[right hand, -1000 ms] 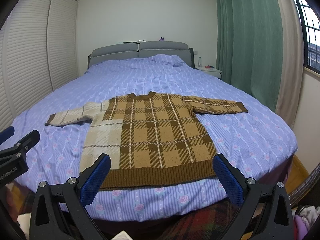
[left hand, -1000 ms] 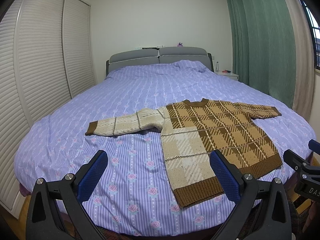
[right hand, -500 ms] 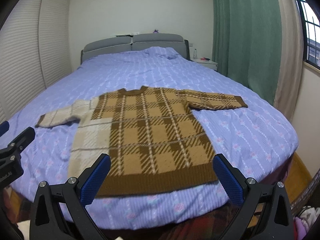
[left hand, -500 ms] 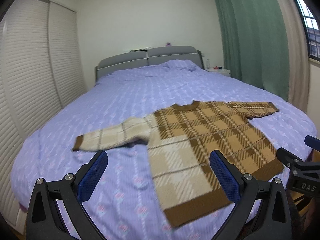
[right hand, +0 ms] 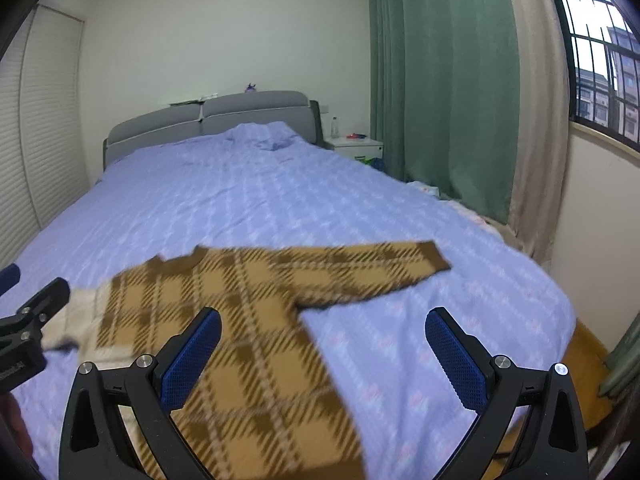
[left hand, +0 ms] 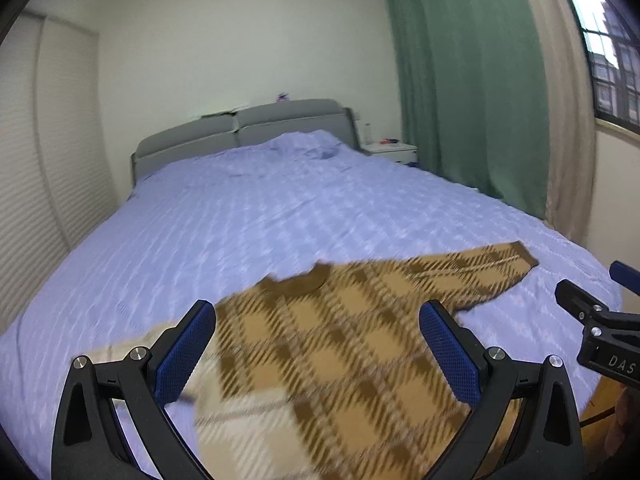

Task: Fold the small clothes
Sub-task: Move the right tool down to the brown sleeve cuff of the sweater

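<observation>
Approach step: both grippers, left gripper [left hand: 316, 344] and right gripper [right hand: 322, 350], released, empty, above plaid sweater [right hand: 240, 300] flat on bed [right hand: 240, 200]. Next: likely grasp sleeve.

A home bedroom. Wide bed [right hand: 280, 200] under a lilac patterned sheet, with a grey padded headboard [right hand: 208, 118]. White bedside table [right hand: 354, 146] beside it, green curtains [right hand: 440, 80] and a barred window [right hand: 592, 40] along one wall, white louvred wardrobe doors [left hand: 48, 160] on the other.
</observation>
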